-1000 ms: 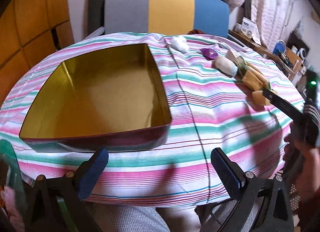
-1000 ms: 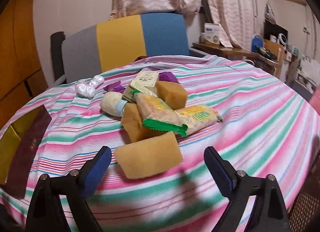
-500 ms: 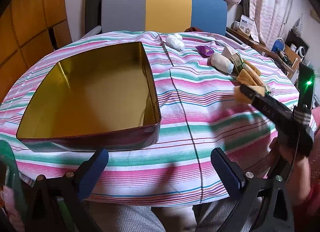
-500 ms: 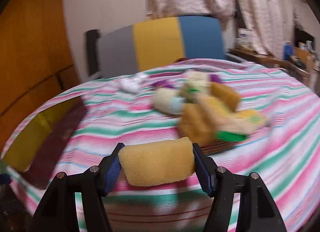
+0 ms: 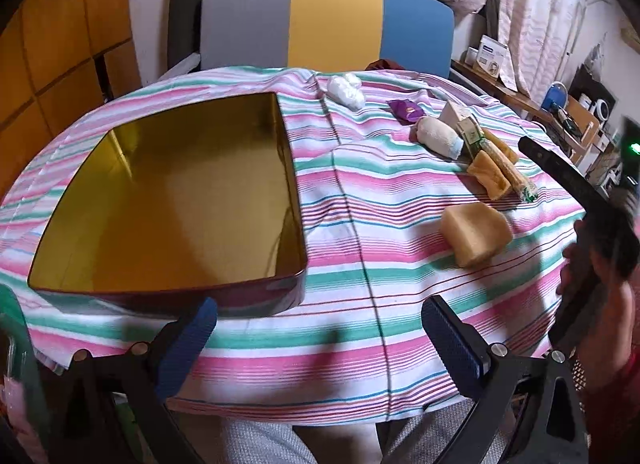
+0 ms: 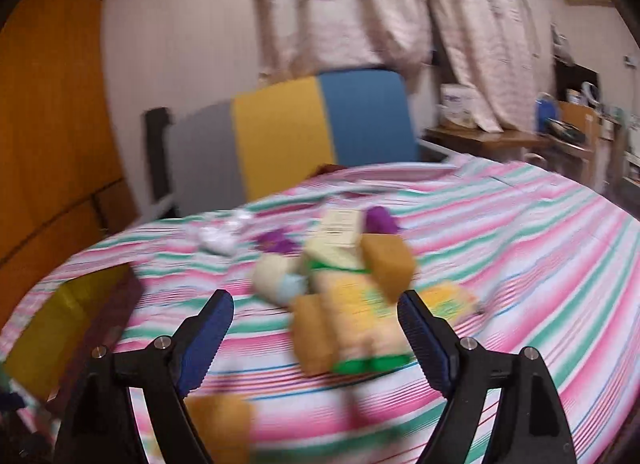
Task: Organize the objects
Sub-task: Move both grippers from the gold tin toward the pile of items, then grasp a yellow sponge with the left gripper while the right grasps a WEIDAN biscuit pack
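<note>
**Sponge Dropped Short of the Tin, Sorting Barely Begun**

Nearest me, my left claw [image 5: 320,338] hangs wide and empty over the near edge of the striped cloth [image 5: 380,328]. My right claw [image 6: 316,338] has just sprung its jaws apart and stands wide with nothing between the pads. The yellow sponge [image 5: 474,233] lies loose on the cloth, near and to the right, well apart from the gold tin [image 5: 298,200] on the left. The tin holds nothing, so I judge the task hardly started: this step is getting the first piece across to it.

The next move, as I read it, calls for a fresh squeeze on the sponge, then a carry leftward over the tin's rim.

The sponge looks soft, blocky and rounded at the corners. Farther off sits the pile [image 5: 486,162]: more sponges, green-edged packets, a small box and a white roll, touching one another. Farthest lie a purple wrapper [image 5: 406,109] and a white bundle [image 5: 346,90].
</note>
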A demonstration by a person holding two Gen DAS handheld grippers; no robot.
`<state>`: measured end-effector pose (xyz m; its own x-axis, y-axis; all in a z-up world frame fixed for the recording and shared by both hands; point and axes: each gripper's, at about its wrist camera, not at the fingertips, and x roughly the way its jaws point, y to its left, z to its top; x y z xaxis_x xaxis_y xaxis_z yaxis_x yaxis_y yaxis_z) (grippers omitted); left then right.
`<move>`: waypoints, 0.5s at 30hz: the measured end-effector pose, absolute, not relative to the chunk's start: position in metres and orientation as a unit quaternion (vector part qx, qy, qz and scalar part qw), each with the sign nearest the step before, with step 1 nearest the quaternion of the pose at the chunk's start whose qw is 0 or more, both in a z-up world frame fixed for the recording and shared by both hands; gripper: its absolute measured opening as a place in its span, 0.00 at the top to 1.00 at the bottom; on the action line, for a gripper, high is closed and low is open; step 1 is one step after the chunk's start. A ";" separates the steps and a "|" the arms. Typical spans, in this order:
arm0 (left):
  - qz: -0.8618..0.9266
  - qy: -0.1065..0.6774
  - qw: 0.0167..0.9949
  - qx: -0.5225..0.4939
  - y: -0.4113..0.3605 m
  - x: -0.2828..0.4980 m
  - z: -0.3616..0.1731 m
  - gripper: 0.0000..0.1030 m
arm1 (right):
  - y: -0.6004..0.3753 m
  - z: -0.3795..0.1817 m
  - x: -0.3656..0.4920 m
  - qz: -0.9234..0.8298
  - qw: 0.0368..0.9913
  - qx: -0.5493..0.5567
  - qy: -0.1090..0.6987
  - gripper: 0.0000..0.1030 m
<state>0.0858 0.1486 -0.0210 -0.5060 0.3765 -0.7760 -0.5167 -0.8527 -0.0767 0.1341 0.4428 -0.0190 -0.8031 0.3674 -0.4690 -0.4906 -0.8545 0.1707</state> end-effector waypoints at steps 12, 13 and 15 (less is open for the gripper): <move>0.855 0.097 0.309 -0.405 0.174 0.089 -0.012 0.00 | 0.500 -0.064 0.099 0.912 0.192 -0.296 0.211 0.41; 0.853 0.096 0.315 -0.405 0.177 0.089 -0.013 0.00 | 0.498 -0.065 0.097 0.913 0.186 -0.295 0.209 0.42; 0.849 0.100 0.327 -0.403 0.184 0.090 -0.013 0.00 | 0.495 -0.067 0.096 0.915 0.184 -0.297 0.204 0.48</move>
<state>0.0897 0.1845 -0.0134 -0.4616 0.4738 -0.7499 -0.6358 -0.7663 -0.0928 0.0964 0.4949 -0.0669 -0.7562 0.2157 -0.6177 -0.4581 -0.8486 0.2645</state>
